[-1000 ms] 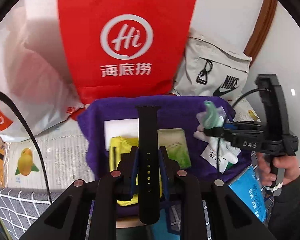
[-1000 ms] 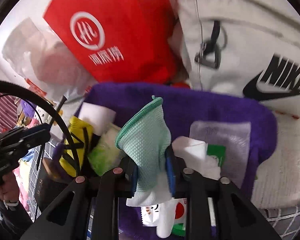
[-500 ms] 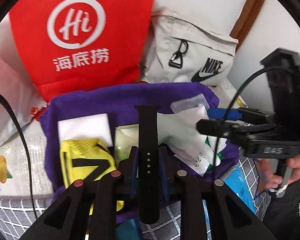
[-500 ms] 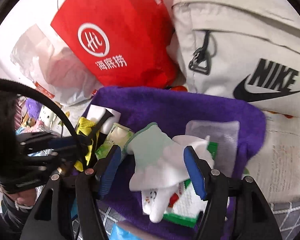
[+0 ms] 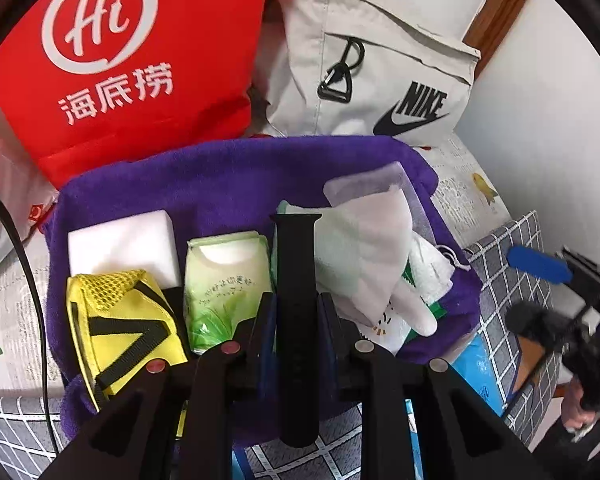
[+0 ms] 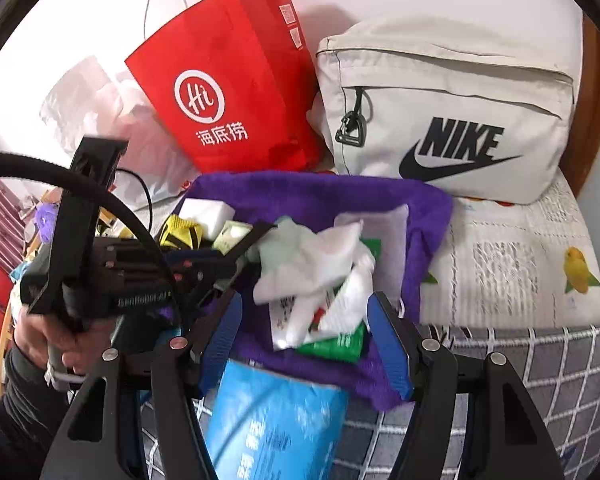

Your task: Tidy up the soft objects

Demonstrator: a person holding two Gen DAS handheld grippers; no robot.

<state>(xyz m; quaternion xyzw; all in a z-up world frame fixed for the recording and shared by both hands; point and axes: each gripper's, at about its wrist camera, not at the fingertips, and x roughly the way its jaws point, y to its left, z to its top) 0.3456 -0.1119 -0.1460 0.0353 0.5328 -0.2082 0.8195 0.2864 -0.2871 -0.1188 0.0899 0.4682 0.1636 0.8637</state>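
A purple towel (image 5: pixel 220 176) holds a white sponge (image 5: pixel 124 240), a yellow mesh pouch (image 5: pixel 116 312), a green wipes pack (image 5: pixel 224 280) and a heap of pale cloths (image 5: pixel 364 240). My left gripper (image 5: pixel 296 300) hangs over the towel's middle with a black strap (image 5: pixel 296 264) upright between its pads. Its jaws are opening, and the pads still touch the strap. My right gripper (image 6: pixel 306 308) stands open and empty, drawn back from the pale cloths (image 6: pixel 312 256) below it. The left gripper (image 6: pixel 232 260) is seen from the side there, in a person's hand.
A red paper bag (image 5: pixel 120 60) and a beige Nike bag (image 6: pixel 444 120) stand behind the towel. A blue packet (image 6: pixel 276 420) pokes out at the towel's near edge. A fruit-printed sheet (image 6: pixel 520 260) and a grey checked cloth (image 6: pixel 540 360) cover the surface. A white plastic bag (image 6: pixel 100 100) sits at the far left.
My right gripper opened, dropped the pale green cloth on the heap and drew back and up. My left gripper carried the strap to the right over the towel and sank a little.
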